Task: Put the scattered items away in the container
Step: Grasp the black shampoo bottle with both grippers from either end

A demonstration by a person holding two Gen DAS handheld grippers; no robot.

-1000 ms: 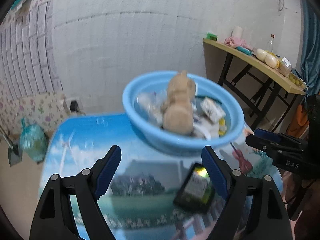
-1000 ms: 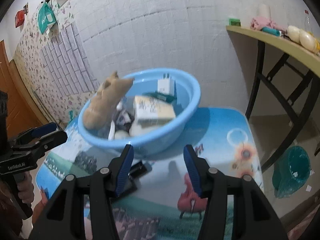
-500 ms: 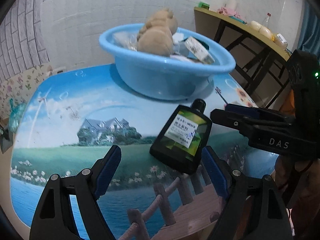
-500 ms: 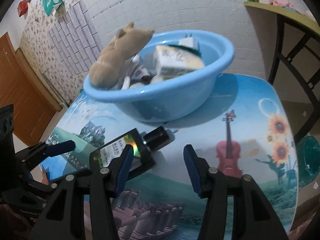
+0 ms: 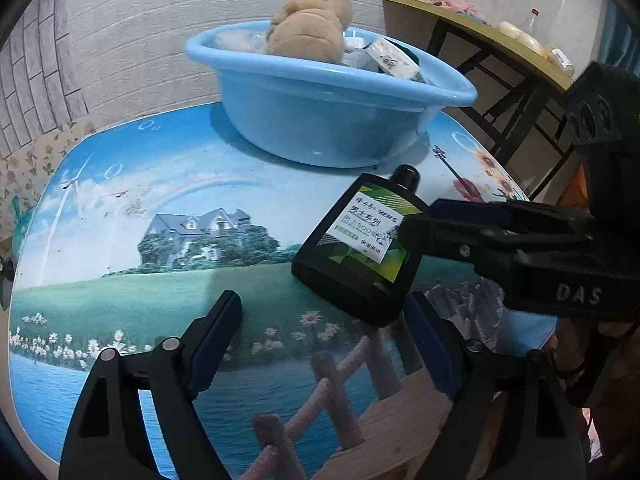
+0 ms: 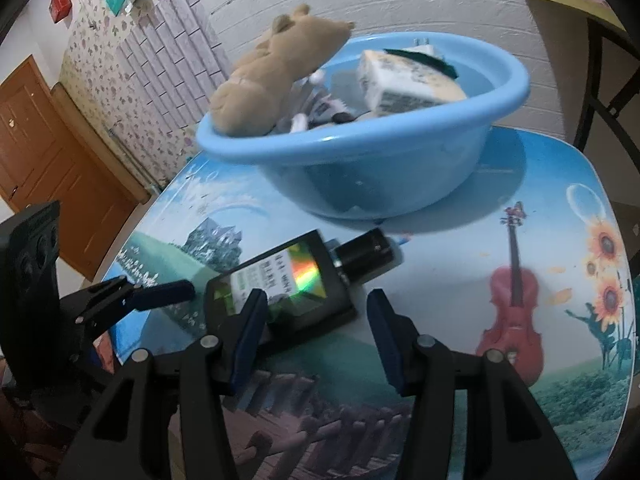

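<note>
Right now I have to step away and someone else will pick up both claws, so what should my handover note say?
Left claw: open, empty, low over the table, just short of the bottle.
Right claw: open, empty, reaching over the bottle, not gripping it.
Black bottle: lying flat on the table beside the blue basin, cap toward it.
Done: plush toy, boxes and small items are in the basin.
Left: grip the bottle and put it in the basin.

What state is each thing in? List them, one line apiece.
black bottle: lying flat on the table, cap on, outside the basin
blue basin: upright, piled with items
plush toy: lying on the pile in the basin
left hand-held gripper: open, empty
right hand-held gripper: open, over the bottle
</note>
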